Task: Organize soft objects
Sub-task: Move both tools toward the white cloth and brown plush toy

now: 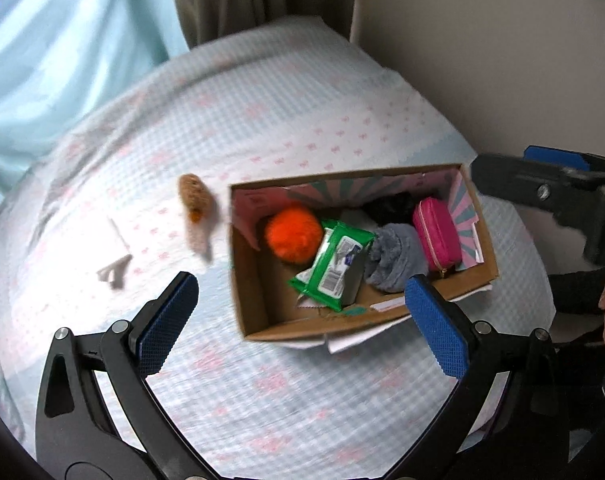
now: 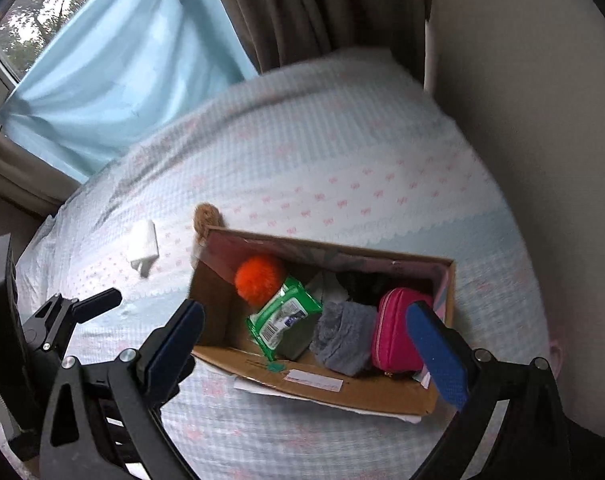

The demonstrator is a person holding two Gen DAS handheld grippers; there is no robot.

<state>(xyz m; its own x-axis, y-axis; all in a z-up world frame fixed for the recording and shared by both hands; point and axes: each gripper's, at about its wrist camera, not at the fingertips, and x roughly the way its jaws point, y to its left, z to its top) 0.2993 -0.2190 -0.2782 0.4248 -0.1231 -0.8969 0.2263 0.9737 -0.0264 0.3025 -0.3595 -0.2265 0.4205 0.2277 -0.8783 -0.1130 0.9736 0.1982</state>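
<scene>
**Mia:** Is the tidy-up nearly done?

**Dad:** I think so. Look in the cardboard box [image 1: 258,300] on the bed [image 1: 262,128]. There is a fluffy orange pom-pom [image 1: 293,232], a green pack of wipes [image 1: 334,264], a gray fuzzy cloth [image 1: 394,260], a pink zip pouch [image 1: 436,236] and something black and soft [image 1: 390,206] at the back.

**Mia:** What is still out?

**Dad:** A small brown fuzzy toy [image 1: 194,200] lies on the bed just beside the box's end, near the pom-pom side. A little white thing [image 2: 144,248] sits farther off on the bed. It is too blurry to tell what it is.

**Mia:** Is anybody holding something?

**Dad:** No. The left gripper [image 1: 302,312] has its fingers spread wide with nothing between them. It hangs above the bed at the box's near side. The right gripper [image 2: 314,340] is spread wide too, and empty, over the box.

**Mia:** So what is left?

**Dad:** My guess is the brown toy goes in next, and maybe the white thing. Then it is finished.
</scene>
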